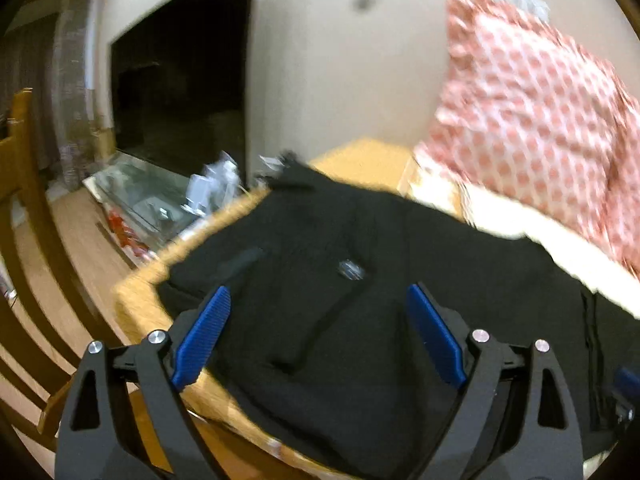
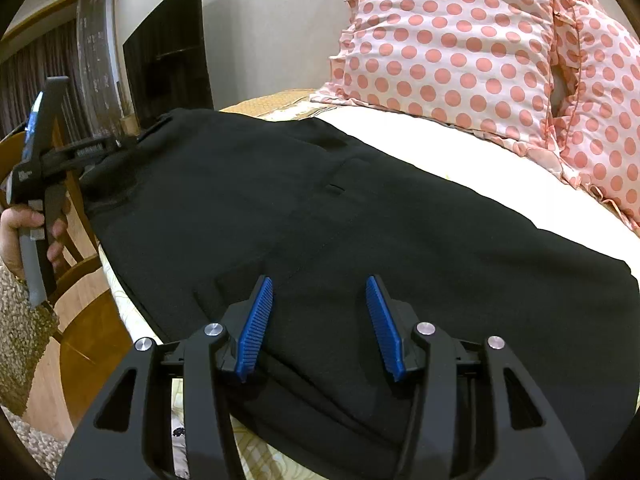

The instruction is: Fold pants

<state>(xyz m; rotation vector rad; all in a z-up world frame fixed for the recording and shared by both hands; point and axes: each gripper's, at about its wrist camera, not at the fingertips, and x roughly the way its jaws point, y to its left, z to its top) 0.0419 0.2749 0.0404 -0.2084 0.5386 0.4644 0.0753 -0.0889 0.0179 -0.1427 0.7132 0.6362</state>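
On the far left of my right wrist view I see a hand (image 2: pixel 24 236) gripping the handle of the left tool (image 2: pixel 120 142), which reaches in over the left end of the pants (image 2: pixel 340 220). From this side I cannot make out its fingertips against the dark cloth. In the left wrist view, which is blurred, the same left tool (image 1: pixel 320 320) stands wide, its blue pads (image 1: pixel 204 332) far apart above the black fabric and nothing pinched between them.

The pants (image 1: pixel 340 280) lie spread flat on the bed (image 2: pixel 460 160), running from the left edge, beside a wooden chair (image 2: pixel 80 280), across to the right, where white sheet shows beyond them. A small pocket slit shows near the middle of the cloth. At the lower left edge the fabric looks doubled into layers.

My right tool (image 2: pixel 320 320) sits low over the near part of the pants, its jaws about half apart, the blue pads (image 2: pixel 256 328) either side of flat cloth and not pressing on it.

Further right, a pink polka-dot pillow (image 2: pixel 460 48) leans at the head of the bed, clear of the pants. A dark screen (image 2: pixel 168 52) stands against the wall behind, upper left.
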